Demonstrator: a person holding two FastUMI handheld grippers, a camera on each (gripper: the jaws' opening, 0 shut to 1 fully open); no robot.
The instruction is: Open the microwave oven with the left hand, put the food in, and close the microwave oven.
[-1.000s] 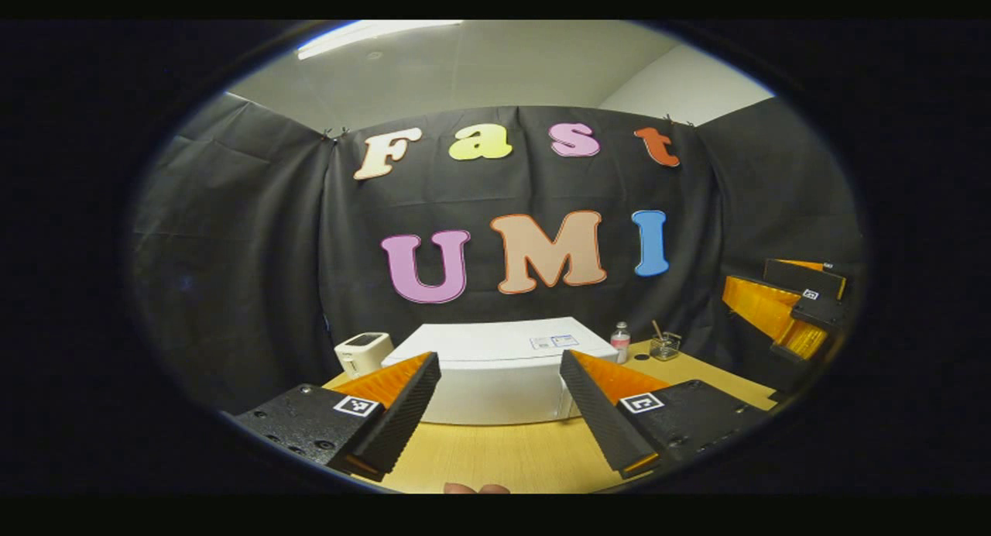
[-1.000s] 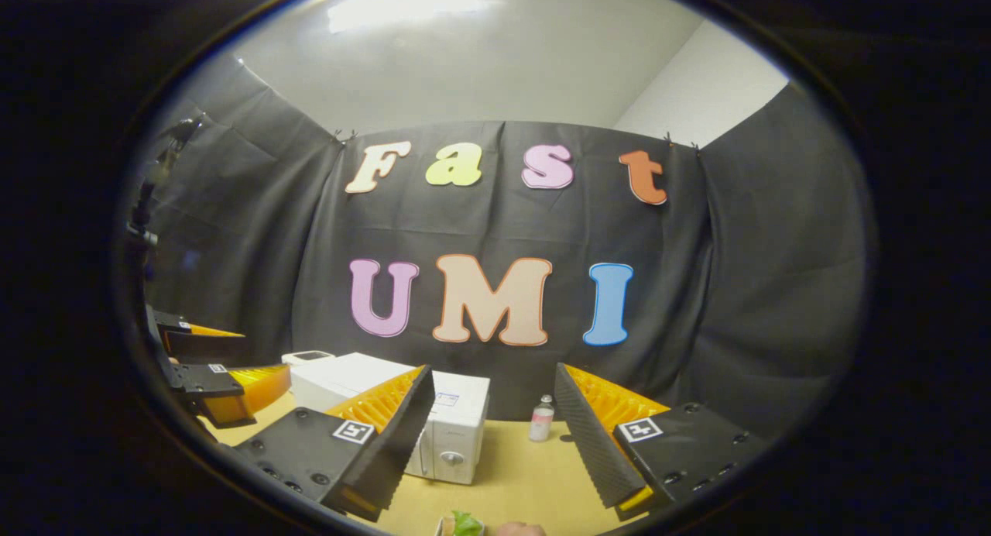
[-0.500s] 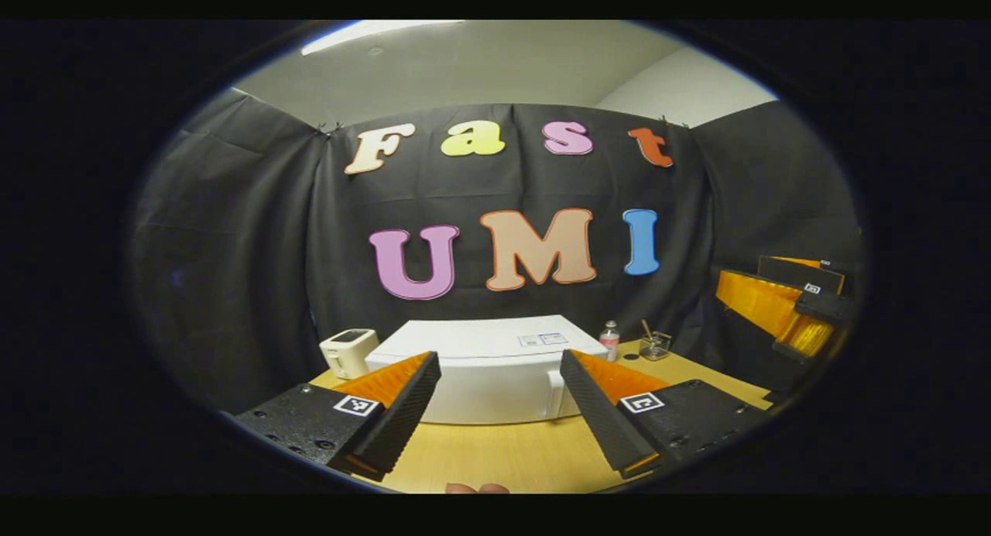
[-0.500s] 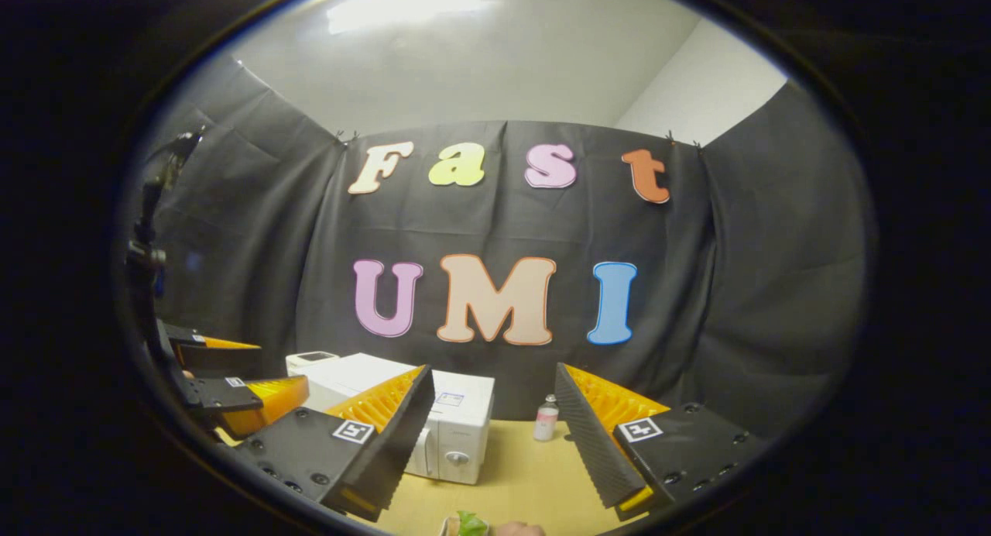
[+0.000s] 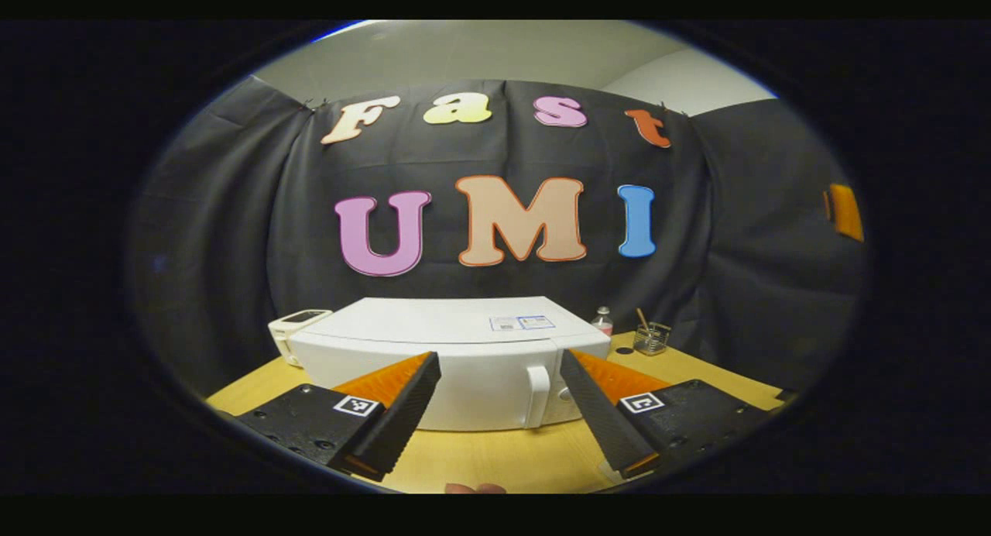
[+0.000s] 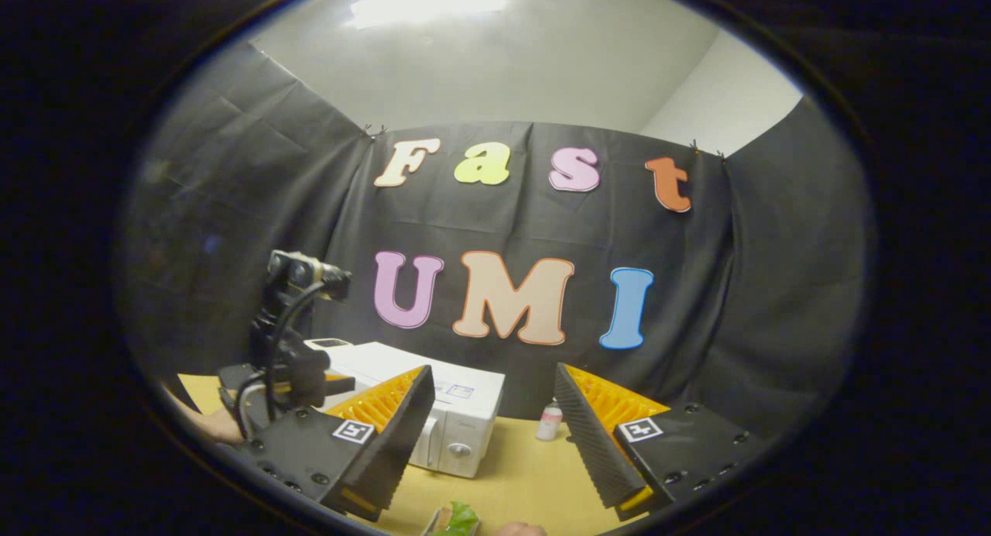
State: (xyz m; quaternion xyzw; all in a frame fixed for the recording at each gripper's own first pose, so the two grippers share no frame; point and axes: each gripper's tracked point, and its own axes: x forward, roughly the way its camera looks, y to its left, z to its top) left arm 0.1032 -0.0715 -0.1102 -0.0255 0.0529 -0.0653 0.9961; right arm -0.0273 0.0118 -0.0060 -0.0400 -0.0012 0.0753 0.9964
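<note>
The white box-shaped microwave oven [image 5: 457, 365] stands on the light wooden table [image 5: 495, 458], toward the far side, in front of the black cloth wall. Its door is closed, with a white vertical handle [image 5: 536, 396] near the right end of its front; in the right gripper view the microwave oven [image 6: 457, 420] is seen from the right, with a round knob [image 6: 460, 448] on its control panel. The left gripper [image 5: 499, 412] is held in front of the door with its fingers spread wide apart and nothing between them; the handle shows in the gap, just left of the right finger, and no finger touches it. In the right gripper view the left gripper [image 6: 286, 373] shows at the left, near the microwave's front, with a hand [image 6: 221, 426] holding it.

The food, a sandwich with a green lettuce leaf [image 6: 457, 519], lies on the table at the near edge of the right gripper view, below the gap of the right gripper [image 6: 492, 435]. That gripper's fingers are also spread wide and hold nothing.

Left of the microwave sits a small white device with a dark top [image 5: 294, 328]. To the right, farther back, stand a small clear bottle with a pink label [image 5: 602, 321] and a little glass jar with a stick in it [image 5: 650, 339].
</note>
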